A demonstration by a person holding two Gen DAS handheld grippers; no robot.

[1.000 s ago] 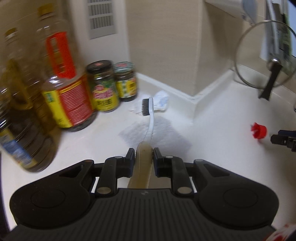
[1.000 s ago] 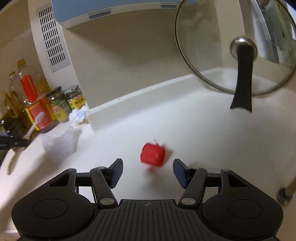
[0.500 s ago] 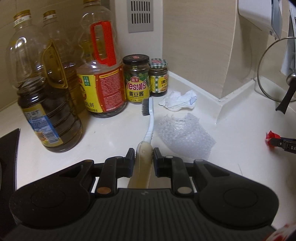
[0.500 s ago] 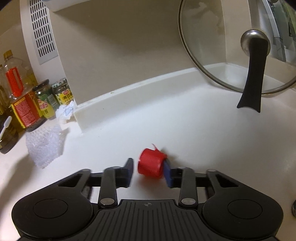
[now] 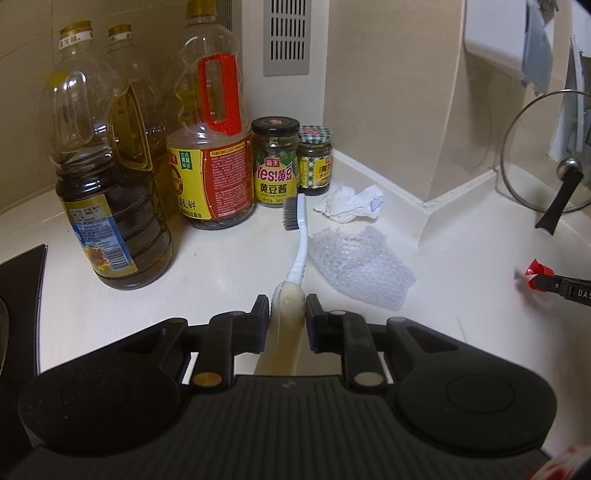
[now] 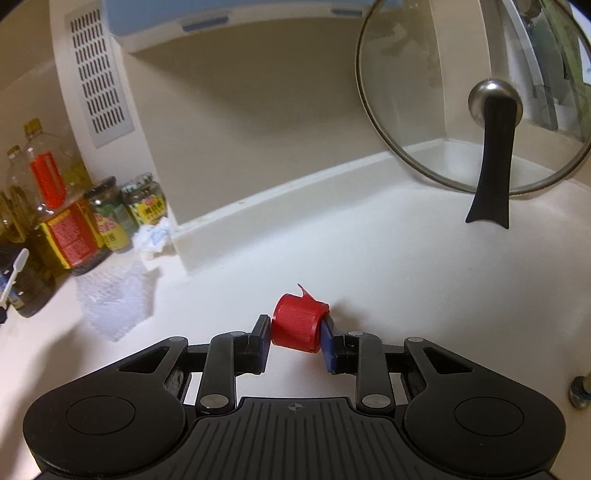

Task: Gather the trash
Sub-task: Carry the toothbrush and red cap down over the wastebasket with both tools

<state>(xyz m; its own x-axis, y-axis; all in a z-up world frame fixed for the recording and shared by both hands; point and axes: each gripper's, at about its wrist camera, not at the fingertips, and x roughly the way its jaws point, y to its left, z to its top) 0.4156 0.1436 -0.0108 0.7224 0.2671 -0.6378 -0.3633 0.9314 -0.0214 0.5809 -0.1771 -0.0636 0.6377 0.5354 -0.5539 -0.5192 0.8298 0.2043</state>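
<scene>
My left gripper point(image 5: 287, 312) clamps a toothbrush point(image 5: 295, 254) by its handle, bristles pointing ahead over the white counter point(image 5: 221, 266). Ahead and to its right lie a bubble-wrap scrap point(image 5: 360, 266) and, beyond it, a crumpled tissue point(image 5: 351, 205) near the wall's foot. Oil bottles point(image 5: 110, 199) and two jars point(image 5: 275, 162) stand ahead-left in the corner, under a vent point(image 5: 286, 35). My right gripper point(image 6: 295, 339) pinches a red cap point(image 6: 298, 326) just over the counter. A glass lid point(image 6: 476, 99) leans on the beige wall ahead-right of it.
</scene>
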